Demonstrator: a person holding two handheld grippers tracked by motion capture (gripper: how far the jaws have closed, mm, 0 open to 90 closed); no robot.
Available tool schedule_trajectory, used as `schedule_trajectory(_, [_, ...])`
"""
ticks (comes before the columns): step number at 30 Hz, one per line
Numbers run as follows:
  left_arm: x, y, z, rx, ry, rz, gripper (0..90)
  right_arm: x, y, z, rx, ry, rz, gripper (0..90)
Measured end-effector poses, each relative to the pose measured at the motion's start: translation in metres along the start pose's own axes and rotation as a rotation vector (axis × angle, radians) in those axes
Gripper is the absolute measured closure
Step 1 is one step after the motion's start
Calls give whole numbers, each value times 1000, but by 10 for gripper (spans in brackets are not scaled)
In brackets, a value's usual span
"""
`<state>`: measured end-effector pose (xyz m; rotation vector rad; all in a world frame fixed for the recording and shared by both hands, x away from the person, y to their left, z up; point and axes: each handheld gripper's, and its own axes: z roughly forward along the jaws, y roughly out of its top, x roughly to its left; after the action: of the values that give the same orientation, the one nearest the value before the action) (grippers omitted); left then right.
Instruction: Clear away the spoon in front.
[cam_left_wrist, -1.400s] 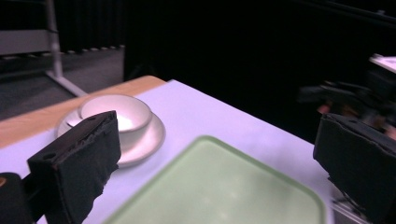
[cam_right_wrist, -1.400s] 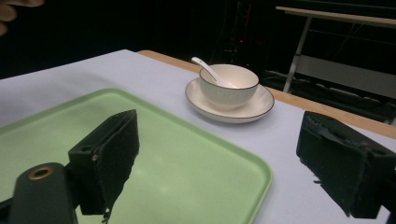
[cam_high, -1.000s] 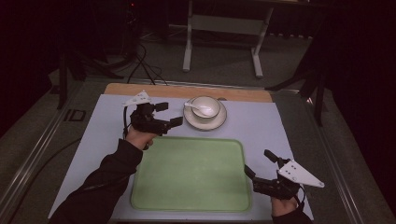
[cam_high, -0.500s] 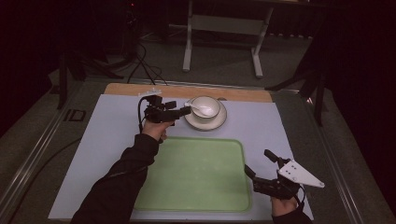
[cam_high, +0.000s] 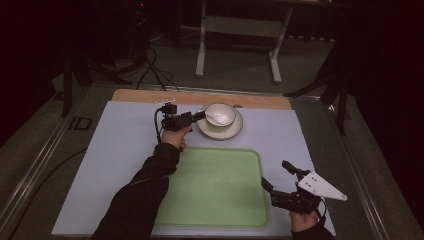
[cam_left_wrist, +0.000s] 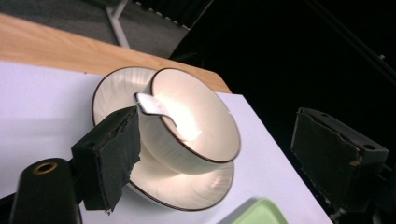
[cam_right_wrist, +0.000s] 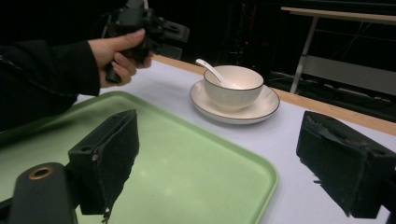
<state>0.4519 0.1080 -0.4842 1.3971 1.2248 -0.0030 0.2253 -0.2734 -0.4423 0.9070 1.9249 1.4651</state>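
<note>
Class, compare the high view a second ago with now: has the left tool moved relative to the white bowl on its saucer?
Yes. The left tool has moved rightward toward the white ceramic bowl on its saucer; its jaws, just closing, now flank the bowl's near rim.

A green tray (cam_high: 215, 187) lies empty on the near middle of the table (cam_high: 120, 150), which has a pale sheet over it and a strip of bare wood (cam_high: 200, 97) showing along its far edge. Beyond the table a pale metal stand (cam_high: 240, 35) rests on the grey floor (cam_high: 165, 55), with dark cables (cam_high: 150, 65) trailing to its left. The room behind is dark.
</note>
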Motion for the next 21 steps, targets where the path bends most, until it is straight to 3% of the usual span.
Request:
schedule_trajectory(3, [4, -3, 10, -2, 45, -32, 193, -1, -1, 0, 3, 3, 6, 129])
schedule_trajectory(7, [7, -4, 16, -3, 64, -54, 254, -1, 0, 0, 2, 5, 6, 128])
schedule_trajectory(11, [13, -5, 25, -13, 98, -107, 338, -1, -1, 0, 4, 9, 4, 129])
schedule_trajectory(14, [16, -6, 32, -27, 110, -148, 391, -1, -1, 0, 6, 11, 8, 129])
schedule_trajectory(19, [17, -8, 43, -30, 110, -173, 475, -2, -1, 0, 6, 11, 13, 129])
schedule_trajectory(21, [19, -9, 45, -42, 109, -202, 517, -3, -1, 0, 4, 12, 15, 129])
